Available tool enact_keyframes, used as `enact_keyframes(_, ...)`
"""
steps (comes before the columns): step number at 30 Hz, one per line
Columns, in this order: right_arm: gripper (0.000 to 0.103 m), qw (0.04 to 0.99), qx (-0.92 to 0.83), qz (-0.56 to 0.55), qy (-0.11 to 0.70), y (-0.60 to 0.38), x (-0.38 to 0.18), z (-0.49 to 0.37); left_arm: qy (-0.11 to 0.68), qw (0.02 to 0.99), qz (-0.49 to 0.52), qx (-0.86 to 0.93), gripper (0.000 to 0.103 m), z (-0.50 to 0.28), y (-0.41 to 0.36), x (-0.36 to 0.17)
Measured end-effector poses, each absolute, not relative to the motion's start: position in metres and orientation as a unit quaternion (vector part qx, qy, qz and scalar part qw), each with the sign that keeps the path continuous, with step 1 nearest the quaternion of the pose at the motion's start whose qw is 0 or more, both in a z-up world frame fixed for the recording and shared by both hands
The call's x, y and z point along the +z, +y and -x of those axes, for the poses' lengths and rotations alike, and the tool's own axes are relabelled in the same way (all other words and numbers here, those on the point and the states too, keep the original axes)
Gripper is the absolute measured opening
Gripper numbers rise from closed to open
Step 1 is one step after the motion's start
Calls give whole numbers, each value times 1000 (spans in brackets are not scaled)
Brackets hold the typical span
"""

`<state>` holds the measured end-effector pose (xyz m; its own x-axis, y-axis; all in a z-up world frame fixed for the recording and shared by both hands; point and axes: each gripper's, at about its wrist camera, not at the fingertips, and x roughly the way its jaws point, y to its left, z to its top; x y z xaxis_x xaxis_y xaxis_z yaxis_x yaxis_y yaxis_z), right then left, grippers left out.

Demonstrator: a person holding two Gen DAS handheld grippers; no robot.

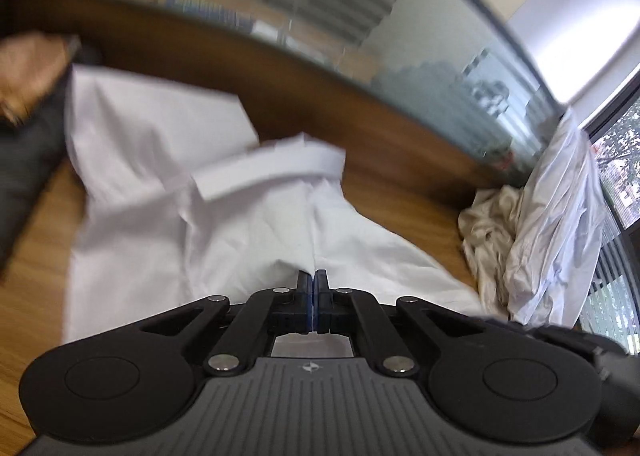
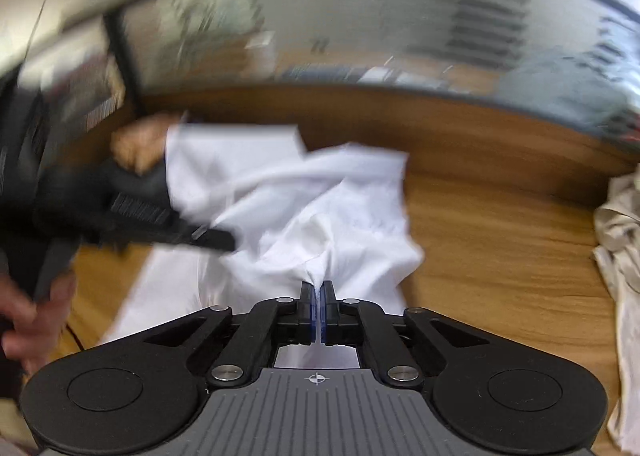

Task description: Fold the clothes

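Note:
A white shirt lies crumpled on the wooden table, its collar band standing up in the middle. My left gripper is shut, its pads meeting at a raised fold on the shirt's near edge. In the right wrist view, the same shirt bunches toward my right gripper. That gripper is shut on a pinch of white cloth that shows between the pads. The left gripper reaches in from the left, its tip on the shirt. Both views are blurred.
A pile of pale and cream clothes sits at the table's right end, also seen at the right edge. A raised wooden lip and glass partition close off the far side. A hand shows at lower left. Bare tabletop lies between shirt and pile.

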<state>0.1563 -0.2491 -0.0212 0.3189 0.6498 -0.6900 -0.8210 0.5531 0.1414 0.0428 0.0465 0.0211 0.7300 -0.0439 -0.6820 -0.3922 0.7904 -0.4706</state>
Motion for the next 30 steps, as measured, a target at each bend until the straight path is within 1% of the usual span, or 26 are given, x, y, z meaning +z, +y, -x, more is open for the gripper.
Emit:
enact_keyframes(2,4,817,443,108,353,-260,-12,-159,337,886,301,102,0,-31,52,37)
enact_keyframes(5,4,837,419,106,337,-275,-4,-161,336,888,291,116,0,-22,57,48)
enact_keyframes(10,4,857,377,81,343,-299,-7,-171,340,888,287,120,0,-4,62,43)
enact_keyframes(14,4,863,377,91,322,-295,-4,-168,340,903,237,118,0,1,49,47)
enact_keyframes(15,4,863,382,96,316,-291,-3,-168,339,905,229,116,3,2,48,48)
enact_keyframes(17,4,860,391,100,312,-287,1,-169,330,910,227,111,17,7,49,53)
enact_keyframes(19,4,856,401,105,310,-281,3,-173,308,919,222,104,51,12,49,62)
enact_keyframes(22,5,852,409,110,309,-273,7,-173,284,935,197,76,66,12,43,74)
enact_keyframes(24,5,849,414,111,309,-269,8,-172,287,941,174,47,70,3,33,75)
enact_keyframes(27,5,845,421,111,310,-266,10,-171,298,944,143,17,73,-12,13,68)
enact_keyframes(30,5,843,424,109,314,-265,11,-170,318,940,122,-9,74,-32,-4,54)
